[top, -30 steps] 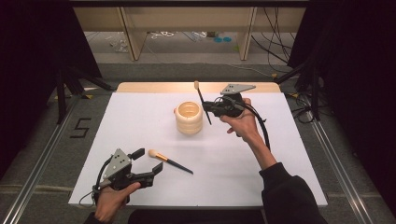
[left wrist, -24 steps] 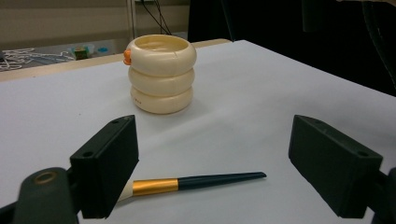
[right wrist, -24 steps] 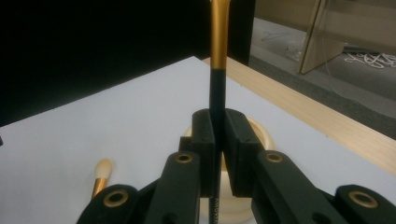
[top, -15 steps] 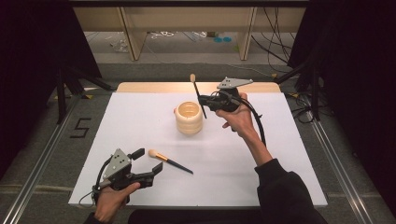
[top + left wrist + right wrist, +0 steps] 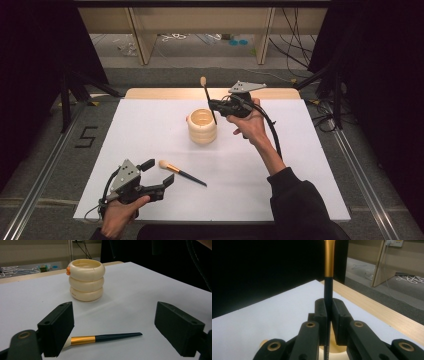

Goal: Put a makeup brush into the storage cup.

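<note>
Right gripper pinches a makeup brush upright above the ringed holder, seemingly to drop it in; left gripper rests spread lower left.

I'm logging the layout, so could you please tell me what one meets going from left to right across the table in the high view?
Left gripper → brush lying on the table → holder → right gripper, shut on a second brush.
</note>
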Action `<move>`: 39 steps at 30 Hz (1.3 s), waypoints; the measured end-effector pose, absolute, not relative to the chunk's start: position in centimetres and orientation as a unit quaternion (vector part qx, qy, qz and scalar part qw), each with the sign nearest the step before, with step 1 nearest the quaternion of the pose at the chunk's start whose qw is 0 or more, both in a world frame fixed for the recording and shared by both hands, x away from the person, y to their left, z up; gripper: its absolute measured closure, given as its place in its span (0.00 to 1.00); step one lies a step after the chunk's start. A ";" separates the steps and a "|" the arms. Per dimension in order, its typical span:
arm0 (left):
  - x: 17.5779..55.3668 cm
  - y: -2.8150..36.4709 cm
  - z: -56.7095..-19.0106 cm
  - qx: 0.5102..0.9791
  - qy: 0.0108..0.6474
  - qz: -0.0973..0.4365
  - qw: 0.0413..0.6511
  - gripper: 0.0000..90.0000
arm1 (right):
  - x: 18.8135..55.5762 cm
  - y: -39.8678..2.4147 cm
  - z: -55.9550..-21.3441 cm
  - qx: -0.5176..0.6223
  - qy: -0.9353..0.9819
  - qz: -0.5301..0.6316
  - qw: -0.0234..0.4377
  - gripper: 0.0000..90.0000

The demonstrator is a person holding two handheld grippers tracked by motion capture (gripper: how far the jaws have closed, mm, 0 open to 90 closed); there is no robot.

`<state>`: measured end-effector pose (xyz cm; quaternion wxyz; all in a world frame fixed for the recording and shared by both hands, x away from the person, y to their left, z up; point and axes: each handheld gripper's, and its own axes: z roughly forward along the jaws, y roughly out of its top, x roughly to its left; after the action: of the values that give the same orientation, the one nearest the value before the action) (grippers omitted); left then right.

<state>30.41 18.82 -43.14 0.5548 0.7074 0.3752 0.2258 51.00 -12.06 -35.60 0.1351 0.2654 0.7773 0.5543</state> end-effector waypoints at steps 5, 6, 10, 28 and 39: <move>30.5 18.8 -43.2 0.699 0.380 0.231 0.559 0.17 | 51.5 -11.7 -35.9 0.270 0.772 0.561 0.127 0.93; 30.4 18.7 -43.2 0.697 0.390 0.228 0.557 0.17 | 51.6 -11.7 -35.9 0.271 0.774 0.557 0.128 0.93; 30.4 18.8 -43.2 0.702 0.383 0.223 0.557 0.17 | 52.0 -11.2 -36.1 0.273 0.770 0.562 0.133 0.93; 30.3 18.7 -43.3 0.700 0.392 0.215 0.557 0.17 | 53.8 -9.7 -37.5 0.282 0.756 0.575 0.133 0.93; 30.4 18.8 -43.2 0.706 0.383 0.219 0.555 0.17 | 54.4 -9.5 -38.2 0.289 0.749 0.581 0.134 0.93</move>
<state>30.40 18.77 -43.24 0.5546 0.7056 0.3831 0.2187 54.42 -9.48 -38.15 0.1343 0.2893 0.7486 0.5813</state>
